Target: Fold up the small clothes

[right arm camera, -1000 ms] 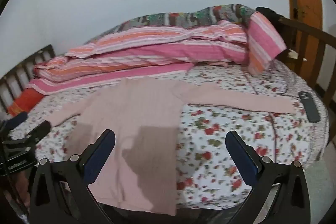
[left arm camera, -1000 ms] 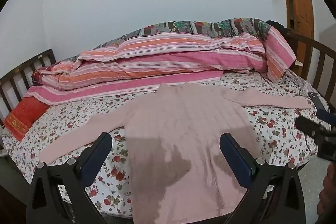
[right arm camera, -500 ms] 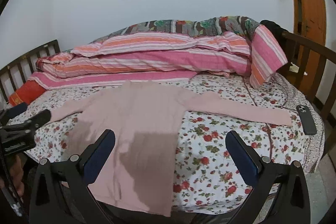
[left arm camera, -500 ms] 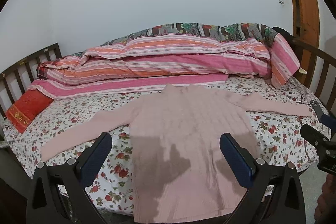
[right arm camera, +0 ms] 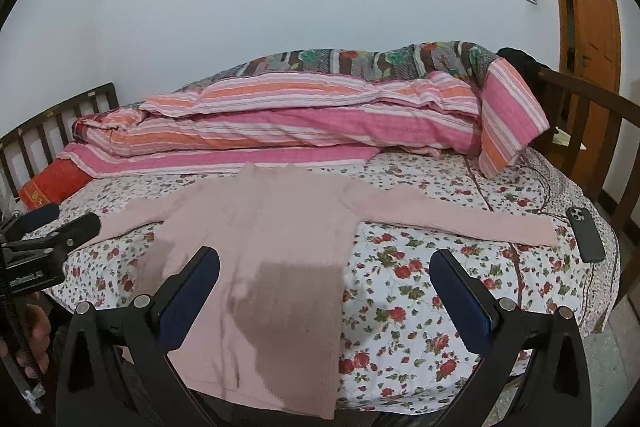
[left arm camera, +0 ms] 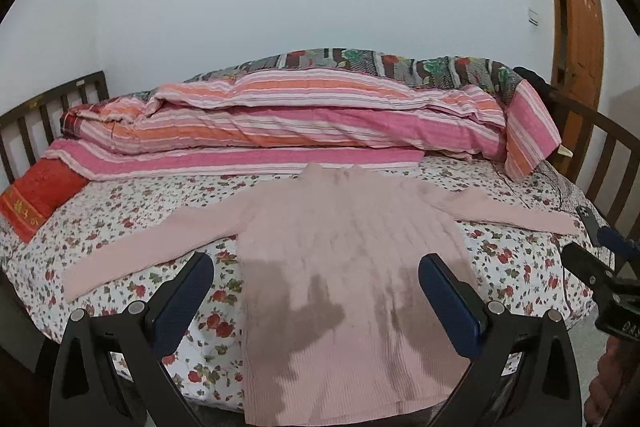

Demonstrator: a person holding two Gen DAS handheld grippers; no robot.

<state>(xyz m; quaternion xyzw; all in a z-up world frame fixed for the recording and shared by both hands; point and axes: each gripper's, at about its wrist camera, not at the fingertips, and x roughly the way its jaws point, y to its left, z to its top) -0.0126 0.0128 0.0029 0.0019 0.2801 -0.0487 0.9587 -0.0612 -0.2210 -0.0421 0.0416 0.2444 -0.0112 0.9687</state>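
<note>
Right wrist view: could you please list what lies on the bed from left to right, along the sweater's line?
Red pillow → left gripper → pink sweater → phone.

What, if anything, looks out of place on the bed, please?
A dark phone lies on the floral sheet just past the pink sweater's outstretched sleeve end; otherwise nothing stands out.
</note>
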